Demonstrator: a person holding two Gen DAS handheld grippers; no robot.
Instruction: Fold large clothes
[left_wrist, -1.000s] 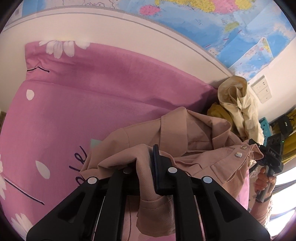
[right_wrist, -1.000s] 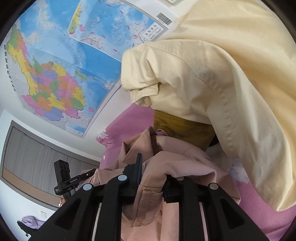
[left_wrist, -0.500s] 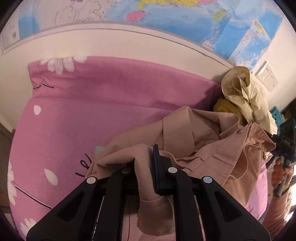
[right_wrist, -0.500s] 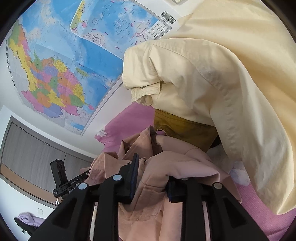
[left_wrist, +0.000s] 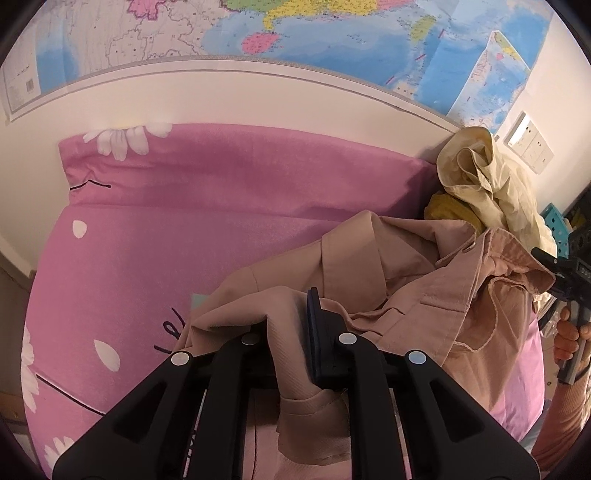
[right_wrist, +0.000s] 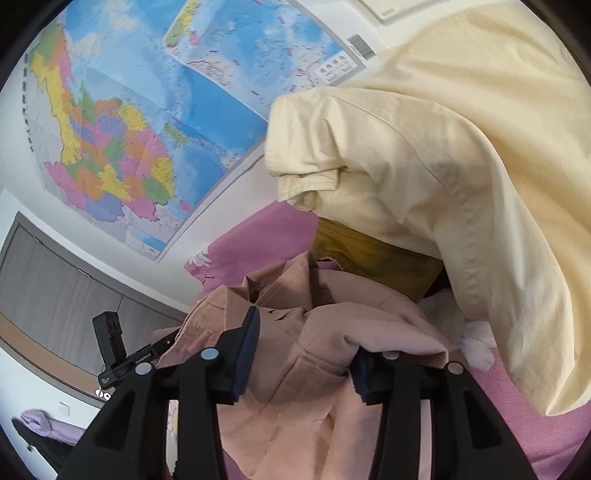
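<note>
A dusty-pink shirt (left_wrist: 388, 280) lies bunched on a pink flowered bedsheet (left_wrist: 147, 240). My left gripper (left_wrist: 288, 332) is shut on a fold of its cloth, which hangs down between the fingers. In the right wrist view, my right gripper (right_wrist: 303, 362) has its jaws opening. The shirt (right_wrist: 295, 350) drapes loosely between and over the fingers, and the pads do not press on it. The right gripper (left_wrist: 569, 273) also shows at the right edge of the left wrist view, held by a hand (left_wrist: 569, 332) beside the shirt's collar end.
A cream garment (right_wrist: 443, 166) is heaped over a mustard one (right_wrist: 369, 258) at the bed's far corner by the wall. Maps (left_wrist: 332, 37) cover the wall, with switches (left_wrist: 532, 144) to the right. A teal crate (left_wrist: 557, 229) stands beyond the bed.
The right jaws have spread wide and the fold they pinched now lies slack. The left gripper keeps its grip and has shifted slightly, with more wall in view.
</note>
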